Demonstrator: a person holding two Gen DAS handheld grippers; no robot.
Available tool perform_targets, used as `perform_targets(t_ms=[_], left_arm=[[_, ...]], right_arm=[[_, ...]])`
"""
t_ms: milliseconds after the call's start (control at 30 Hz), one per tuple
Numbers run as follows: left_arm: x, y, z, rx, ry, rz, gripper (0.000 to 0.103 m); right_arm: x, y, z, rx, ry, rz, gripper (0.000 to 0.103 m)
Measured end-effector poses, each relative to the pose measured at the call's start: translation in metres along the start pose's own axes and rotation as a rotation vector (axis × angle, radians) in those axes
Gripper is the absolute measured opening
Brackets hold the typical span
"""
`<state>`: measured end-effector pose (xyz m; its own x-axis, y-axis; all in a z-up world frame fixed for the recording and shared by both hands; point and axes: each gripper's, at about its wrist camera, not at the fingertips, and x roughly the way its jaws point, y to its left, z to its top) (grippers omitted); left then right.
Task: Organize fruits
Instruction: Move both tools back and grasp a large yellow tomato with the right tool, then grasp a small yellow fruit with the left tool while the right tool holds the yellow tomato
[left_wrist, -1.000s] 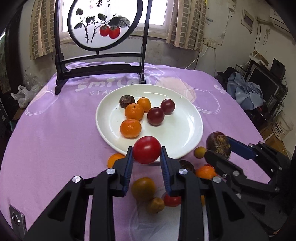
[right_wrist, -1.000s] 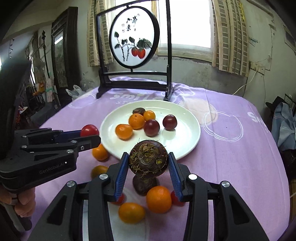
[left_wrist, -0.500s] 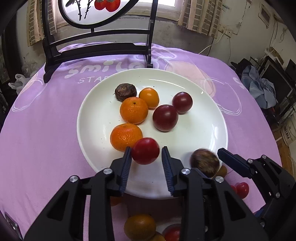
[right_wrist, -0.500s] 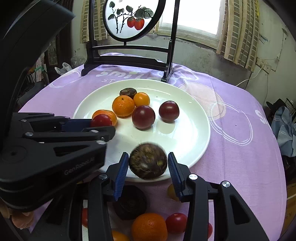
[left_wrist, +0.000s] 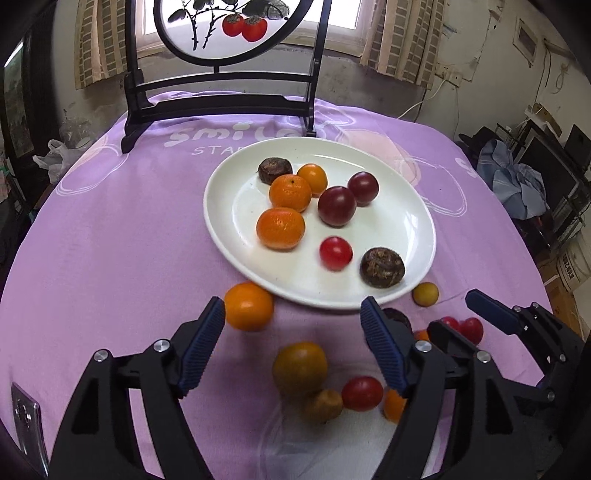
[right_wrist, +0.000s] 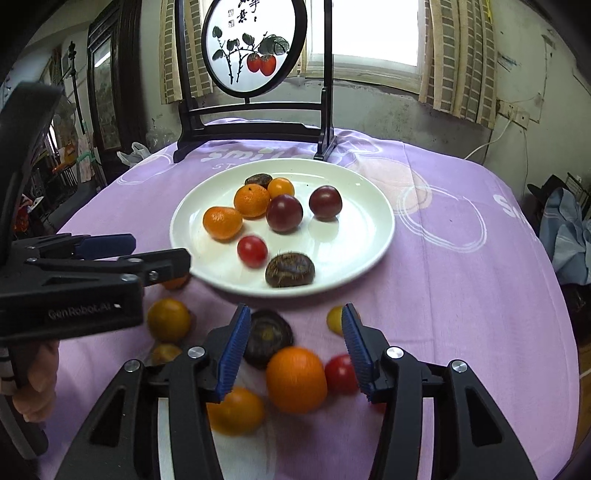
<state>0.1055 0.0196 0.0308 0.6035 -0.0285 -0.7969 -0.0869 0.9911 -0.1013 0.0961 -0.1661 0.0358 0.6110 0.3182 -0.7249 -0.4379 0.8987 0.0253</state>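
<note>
A white plate (left_wrist: 413, 206) (right_wrist: 369, 206) holds oranges, dark red plums, a brown water chestnut at the back, a red tomato (left_wrist: 335, 253) (right_wrist: 252, 251) and a brown water chestnut (left_wrist: 382, 266) (right_wrist: 290, 269) near its front rim. My left gripper (left_wrist: 293, 325) is open and empty in front of the plate, above loose fruit. My right gripper (right_wrist: 295, 328) is open and empty over an orange (right_wrist: 296, 379) and a dark chestnut (right_wrist: 267, 334). It also shows in the left wrist view (left_wrist: 463, 315).
Loose oranges (left_wrist: 248, 305), yellow fruits (left_wrist: 300, 367) and small tomatoes (left_wrist: 362, 393) lie on the purple tablecloth in front of the plate. A black framed round screen (left_wrist: 221, 107) stands behind the plate. Clutter stands past the table's right edge.
Both grippers opened and drew back from the plate. The red tomato and the brown chestnut they held now lie on the plate's front part.
</note>
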Motion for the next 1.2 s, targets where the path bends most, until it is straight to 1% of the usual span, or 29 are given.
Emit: perform_targets(t_ms=[67, 100, 167, 233, 267, 300, 333, 433, 533, 633, 767, 833, 867, 900, 933, 967, 1033, 1200], left_arm=[[-0.008, 0.003, -0.007, -0.007, -0.005, 0.006, 0.074], [-0.013, 0.005, -0.012, -0.016, -0.012, 0.011, 0.074], [-0.020, 0.008, -0.020, -0.027, -0.020, 0.012, 0.078], [-0.026, 0.011, -0.028, -0.042, -0.026, 0.014, 0.079], [-0.028, 0.013, -0.034, -0.048, -0.029, 0.014, 0.081], [-0.028, 0.014, -0.038, -0.050, -0.031, 0.018, 0.084], [-0.028, 0.015, -0.041, -0.051, -0.035, 0.026, 0.088], [-0.025, 0.021, -0.051, -0.037, -0.055, 0.068, 0.089], [-0.018, 0.031, -0.056, -0.043, -0.052, 0.074, 0.089], [-0.013, 0.040, -0.056, -0.069, -0.020, 0.047, 0.089], [-0.011, 0.045, -0.056, -0.101, 0.009, -0.022, 0.089], [-0.011, 0.042, -0.056, -0.092, 0.012, -0.036, 0.089], [-0.011, 0.040, -0.056, -0.084, 0.010, -0.035, 0.089], [-0.011, 0.039, -0.055, -0.076, 0.005, -0.031, 0.089], [-0.011, 0.038, -0.055, -0.071, 0.003, -0.026, 0.089], [-0.011, 0.037, -0.056, -0.068, 0.003, -0.023, 0.089], [-0.008, 0.037, -0.056, -0.068, 0.014, -0.021, 0.089], [-0.003, 0.034, -0.058, -0.061, 0.042, -0.030, 0.089]], right_arm=[[-0.006, -0.001, -0.008, 0.009, 0.002, 0.005, 0.055], [-0.009, -0.001, -0.012, 0.012, 0.003, 0.007, 0.057], [-0.015, 0.000, -0.020, 0.013, 0.002, 0.003, 0.059], [-0.020, 0.002, -0.027, 0.011, 0.004, 0.006, 0.063], [-0.023, 0.004, -0.030, 0.009, 0.005, 0.010, 0.065], [-0.025, 0.005, -0.033, 0.006, 0.004, 0.012, 0.070], [-0.027, 0.008, -0.038, -0.004, 0.004, 0.011, 0.073], [-0.031, 0.017, -0.049, -0.041, 0.016, 0.010, 0.073], [-0.029, 0.027, -0.058, -0.071, 0.049, 0.019, 0.073], [-0.021, 0.035, -0.063, -0.096, 0.081, 0.015, 0.073], [-0.010, 0.039, -0.066, -0.104, 0.112, -0.003, 0.073], [-0.003, 0.040, -0.066, -0.099, 0.130, -0.009, 0.071], [0.001, 0.040, -0.065, -0.094, 0.139, -0.013, 0.067], [0.005, 0.040, -0.064, -0.090, 0.147, -0.013, 0.059], [0.009, 0.040, -0.063, -0.082, 0.159, -0.011, 0.053], [0.012, 0.040, -0.062, -0.068, 0.163, -0.001, 0.051], [0.015, 0.040, -0.058, -0.043, 0.156, 0.009, 0.043], [0.015, 0.039, -0.060, -0.031, 0.129, 0.014, 0.043]])
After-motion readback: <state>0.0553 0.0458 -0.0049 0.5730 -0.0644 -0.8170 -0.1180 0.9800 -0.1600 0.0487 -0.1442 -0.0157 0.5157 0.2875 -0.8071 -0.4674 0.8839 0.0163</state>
